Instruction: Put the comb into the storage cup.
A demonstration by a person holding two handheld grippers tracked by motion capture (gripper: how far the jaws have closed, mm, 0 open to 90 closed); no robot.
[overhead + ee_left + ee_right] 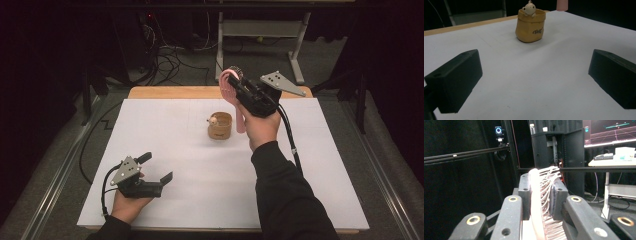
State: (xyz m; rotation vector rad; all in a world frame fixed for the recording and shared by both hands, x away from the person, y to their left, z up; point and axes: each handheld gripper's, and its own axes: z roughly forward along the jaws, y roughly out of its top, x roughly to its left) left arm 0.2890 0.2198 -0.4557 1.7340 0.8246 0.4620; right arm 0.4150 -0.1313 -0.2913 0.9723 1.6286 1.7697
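Note:
A pink hairbrush (240,121) hangs in the air above the back of the table, bristled head up and handle pointing down. My right gripper (235,83) is shut on its head; in the right gripper view the pink back and white bristles (534,185) sit pinched between the right gripper (541,193) pads. Just left of the handle, a small tan cup (220,126) with a bear figure on its rim stands on the white sheet. My left gripper (157,166) rests open at the front left, facing the cup (530,26). The left gripper (534,82) has nothing between its jaws. The brush handle's end (562,5) shows behind the cup.
A white sheet (200,200) covers the wooden table (170,92). Beyond the far edge lie floor cables (165,60) and a grey desk frame (260,30). Metal rails run along both sides of the table.

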